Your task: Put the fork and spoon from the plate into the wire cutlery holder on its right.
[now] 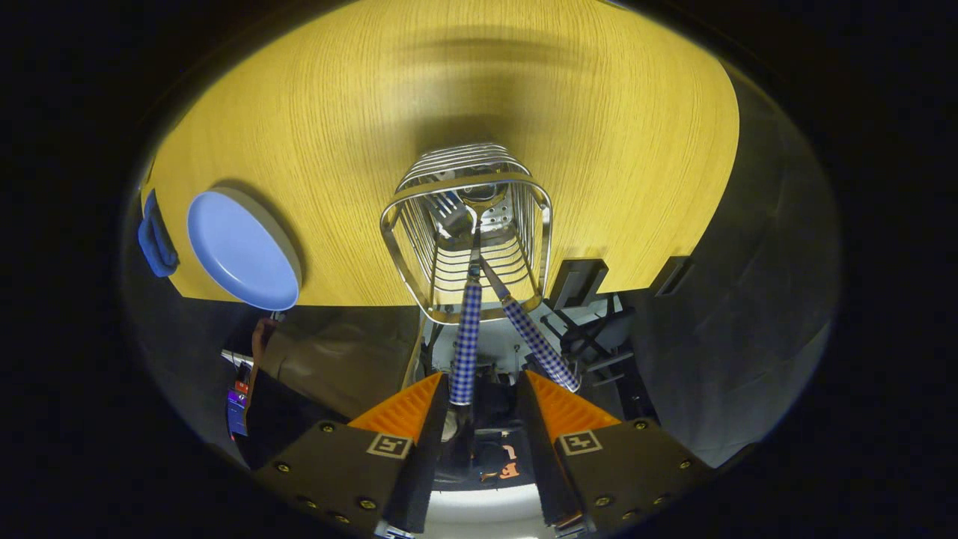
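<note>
My gripper [485, 389] released, fingers apart | fork [465, 337], spoon [535, 340] in wire cutlery holder [468, 232] | light, stiff, slippery; take by checked handles | plate [243, 251] left.

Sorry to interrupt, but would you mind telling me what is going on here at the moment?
A person's hand-held gripper is poised over the wire cutlery holder on the wooden table. Both checked-handled utensils already stand in the holder: the fork, whose handle end lies against one finger, and the spoon, leaning toward the other. The fingers are apart, not squeezing either handle. The blue plate beside the holder has no cutlery on it.
</note>
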Motion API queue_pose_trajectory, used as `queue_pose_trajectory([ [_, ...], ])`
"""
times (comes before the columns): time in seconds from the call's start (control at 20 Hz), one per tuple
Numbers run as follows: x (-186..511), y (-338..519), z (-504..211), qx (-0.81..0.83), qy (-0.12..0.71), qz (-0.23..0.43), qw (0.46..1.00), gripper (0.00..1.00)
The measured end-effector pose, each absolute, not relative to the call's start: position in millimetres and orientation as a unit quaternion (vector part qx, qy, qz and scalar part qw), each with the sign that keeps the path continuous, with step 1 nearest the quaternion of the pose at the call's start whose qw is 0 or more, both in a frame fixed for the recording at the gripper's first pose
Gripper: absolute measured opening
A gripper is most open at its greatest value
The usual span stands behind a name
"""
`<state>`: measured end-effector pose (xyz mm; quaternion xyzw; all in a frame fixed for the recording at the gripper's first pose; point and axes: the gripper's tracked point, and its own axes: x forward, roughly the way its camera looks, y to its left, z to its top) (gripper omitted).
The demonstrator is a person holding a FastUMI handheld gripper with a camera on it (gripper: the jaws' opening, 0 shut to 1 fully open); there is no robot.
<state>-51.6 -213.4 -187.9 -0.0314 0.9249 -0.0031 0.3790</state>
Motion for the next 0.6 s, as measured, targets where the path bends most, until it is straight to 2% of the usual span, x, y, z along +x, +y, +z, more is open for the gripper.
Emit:
queue_pose_trajectory([
  [0.1,-51.4,-213.7,-182.0,-0.029,0.920,0.000,0.391,0.55],
  [0.25,-52.6,-212.0,-166.6,-0.028,0.910,0.012,0.414,0.88],
  [0.35,-54.9,-211.2,-156.4,-0.030,0.896,0.019,0.443,0.90],
  [0.4,-51.5,-209.9,-151.1,-0.032,0.886,0.026,0.461,0.98],
  [0.6,-49.7,-193.7,-130.0,-0.016,0.843,0.054,0.535,0.99],
])
